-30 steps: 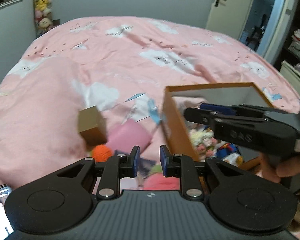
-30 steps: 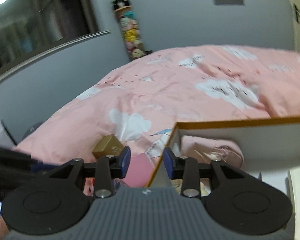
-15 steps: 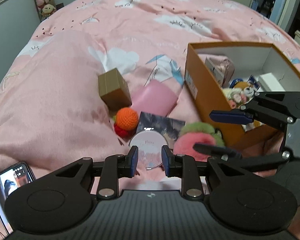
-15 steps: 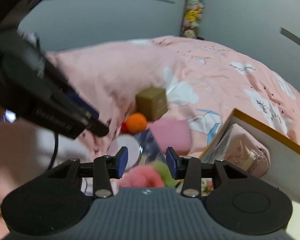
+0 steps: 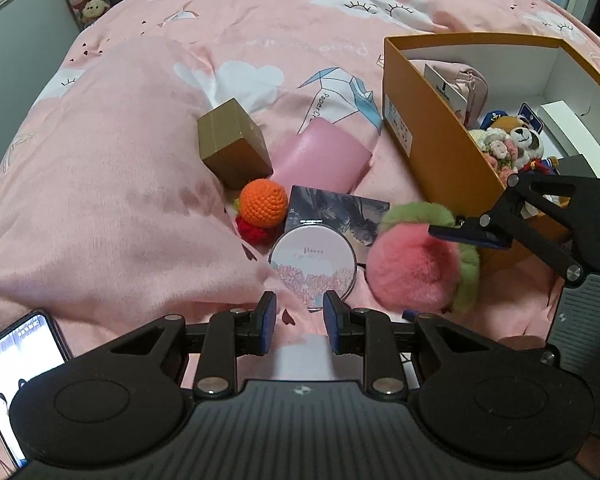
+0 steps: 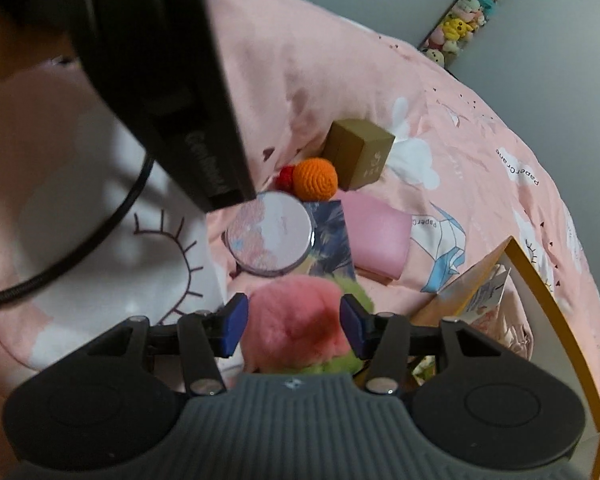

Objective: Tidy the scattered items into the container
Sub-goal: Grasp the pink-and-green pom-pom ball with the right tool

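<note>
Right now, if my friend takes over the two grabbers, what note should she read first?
Right gripper: jaws opening around the fluffy pink-and-green pompom, which sits between them, not yet squeezed.
Left gripper: open, empty, hovering just short of the round compact.
Already in the orange box: plush toys, a pink pouch and a few other bits.
Left on the bed: pompom, compact, dark card under it, crochet orange ball, pink wallet, brown cube box.
Next is probably the pompom into the box.

Left tool (image 5: 297, 322) open above compact (image 5: 312, 259); pompom (image 5: 414, 264) beside box (image 5: 432, 136).
</note>
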Tool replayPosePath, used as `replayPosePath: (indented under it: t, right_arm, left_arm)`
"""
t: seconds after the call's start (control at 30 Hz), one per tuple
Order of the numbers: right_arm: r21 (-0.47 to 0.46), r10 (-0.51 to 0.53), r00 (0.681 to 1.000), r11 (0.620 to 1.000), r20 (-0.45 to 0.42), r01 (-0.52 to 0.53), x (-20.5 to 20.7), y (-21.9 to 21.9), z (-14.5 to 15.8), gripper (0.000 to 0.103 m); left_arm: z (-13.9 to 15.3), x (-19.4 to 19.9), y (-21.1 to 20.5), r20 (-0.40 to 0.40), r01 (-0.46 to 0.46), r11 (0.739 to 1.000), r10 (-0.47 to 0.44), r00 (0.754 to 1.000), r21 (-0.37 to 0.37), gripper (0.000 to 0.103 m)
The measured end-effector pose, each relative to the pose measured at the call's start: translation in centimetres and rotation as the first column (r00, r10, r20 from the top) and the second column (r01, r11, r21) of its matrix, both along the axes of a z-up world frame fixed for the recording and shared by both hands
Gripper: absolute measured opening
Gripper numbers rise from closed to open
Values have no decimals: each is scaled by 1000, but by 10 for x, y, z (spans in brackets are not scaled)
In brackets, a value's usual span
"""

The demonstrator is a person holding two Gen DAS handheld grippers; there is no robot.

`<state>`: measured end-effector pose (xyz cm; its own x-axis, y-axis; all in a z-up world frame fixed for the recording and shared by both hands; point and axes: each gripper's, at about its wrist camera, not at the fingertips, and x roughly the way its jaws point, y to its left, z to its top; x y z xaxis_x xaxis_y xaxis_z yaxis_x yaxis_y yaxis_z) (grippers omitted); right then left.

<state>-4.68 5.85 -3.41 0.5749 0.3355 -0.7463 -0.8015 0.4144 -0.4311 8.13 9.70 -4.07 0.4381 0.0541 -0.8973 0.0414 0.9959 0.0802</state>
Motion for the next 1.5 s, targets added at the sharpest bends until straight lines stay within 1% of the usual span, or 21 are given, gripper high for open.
replayPosePath:
  t: [0.07,0.23,0.3,0.4,0.5,0.57,0.7,0.8,0.9,1.1,1.3,1.5]
  right_arm:
    - [-49,0,1000,999,20,1,-1,5,-4,57]
    - [-167,-5,1000,986,31,10,4,17,-15,58]
    - [-233,13,998,972,65,3,7,22,-23,61]
    - [-297,41,994,955,106,-8,9,28,-34,62]
    - [-335,69,993,942,99,-32,11,32,-44,58]
    - [-347,89,991,936,102,-49,11,32,-47,57]
    - [-365,94,993,929,76,-60,20,32,-53,57]
    - [-367,113,991,927,73,-79,22,34,-58,56]
    - [-338,94,994,939,64,-67,28,33,-62,52]
    - [-286,81,993,957,90,-52,22,27,-57,48]
    - [-234,70,992,971,106,-43,23,24,-44,46]
    - [-120,49,995,992,85,-39,19,13,-19,44]
  left_arm:
    - [0,0,0,-1,5,1000,-5,1000,1,30]
    - [2,-2,2,3,9,1000,-9,1000,-3,30]
    - [2,-2,4,6,6,1000,-6,1000,-4,30]
    - [4,-4,7,12,3,1000,-3,1000,-9,30]
    - [5,-4,11,17,-6,1000,6,1000,-11,30]
    - [6,-4,15,21,-17,1000,17,1000,-18,30]
    - [8,-4,18,28,-25,999,26,999,-32,30]
    - [7,-4,15,25,-15,999,16,1000,-35,30]
    - [5,-2,13,23,-19,999,20,1000,-42,30]
    - [9,-1,14,53,-27,998,30,998,-53,30]
    - [16,1,14,88,-18,999,22,996,-46,30]
    - [22,4,18,114,-24,999,29,993,-47,30]
